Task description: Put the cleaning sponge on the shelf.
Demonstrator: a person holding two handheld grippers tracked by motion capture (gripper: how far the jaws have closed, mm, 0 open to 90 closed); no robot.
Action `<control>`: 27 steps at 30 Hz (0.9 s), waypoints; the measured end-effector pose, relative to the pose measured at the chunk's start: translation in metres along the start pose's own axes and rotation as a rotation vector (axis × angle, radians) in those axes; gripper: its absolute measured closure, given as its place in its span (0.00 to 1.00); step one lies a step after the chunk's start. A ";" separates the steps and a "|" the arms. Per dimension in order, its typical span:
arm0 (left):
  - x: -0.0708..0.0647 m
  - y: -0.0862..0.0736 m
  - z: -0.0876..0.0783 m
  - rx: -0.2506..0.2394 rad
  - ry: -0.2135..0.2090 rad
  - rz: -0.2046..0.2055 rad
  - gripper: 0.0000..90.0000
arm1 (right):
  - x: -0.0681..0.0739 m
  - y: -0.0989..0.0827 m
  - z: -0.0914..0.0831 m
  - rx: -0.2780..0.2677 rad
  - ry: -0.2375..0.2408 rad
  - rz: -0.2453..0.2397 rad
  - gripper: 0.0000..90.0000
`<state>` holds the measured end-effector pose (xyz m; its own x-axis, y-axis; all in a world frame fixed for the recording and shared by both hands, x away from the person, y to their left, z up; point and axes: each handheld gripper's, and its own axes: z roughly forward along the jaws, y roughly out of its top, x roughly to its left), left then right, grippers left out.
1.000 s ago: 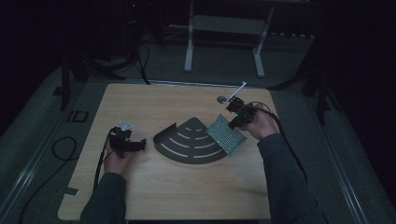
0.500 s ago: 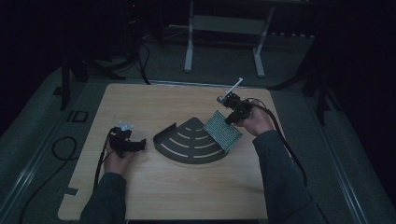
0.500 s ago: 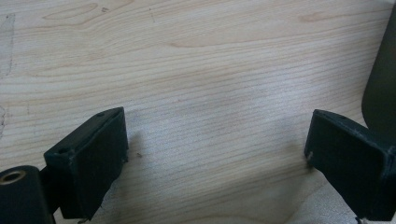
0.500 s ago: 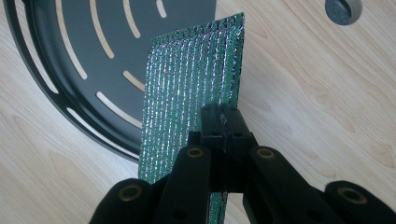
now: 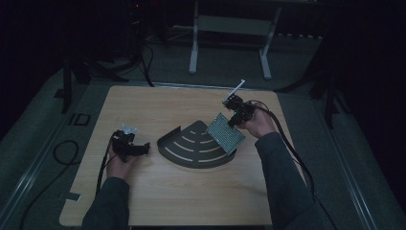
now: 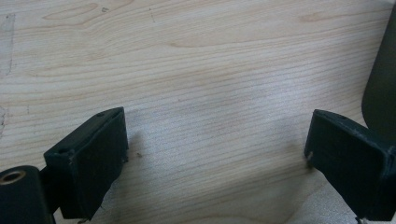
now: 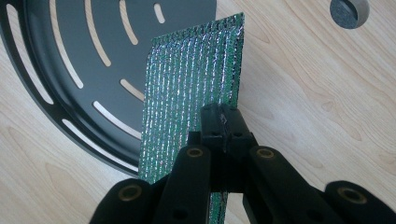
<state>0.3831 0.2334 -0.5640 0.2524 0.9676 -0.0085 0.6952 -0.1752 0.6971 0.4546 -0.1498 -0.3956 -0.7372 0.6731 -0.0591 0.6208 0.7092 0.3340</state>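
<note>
In the high view, the right tool (image 5: 238, 115) is holding a green perforated board (image 5: 225, 132) tilted above the right edge of a dark fan-shaped slotted tray (image 5: 191, 148), which is lying in the middle of the wooden surface (image 5: 158, 201); the left tool (image 5: 136, 147) is resting on the surface well apart from the tray, pointing toward it. In the left gripper view, the left tool (image 6: 215, 154) is standing wide open with nothing but bare wood between its jaws, and a dark edge of the tray (image 6: 380, 93) is showing at the right. In the right gripper view, the right tool (image 7: 223, 122) is clamping shut on the near edge of the board (image 7: 191, 79), which is hanging edge-on over the tray's (image 7: 70, 70) rim, with a small round grey piece (image 7: 349, 11) lying on the wood beyond. By the look of it, the board is already picked up and is being brought to the tray; setting it down and letting go are left.
</note>
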 end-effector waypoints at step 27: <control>0.000 0.000 0.000 0.000 0.000 0.000 0.07 | 0.008 0.006 0.029 0.052 0.004 0.010 1.00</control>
<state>0.3831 0.2335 -0.5640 0.2526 0.9675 -0.0083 0.6952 -0.1756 0.6970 0.4603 -0.1335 -0.4215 -0.7319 0.6793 -0.0526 0.6409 0.7126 0.2855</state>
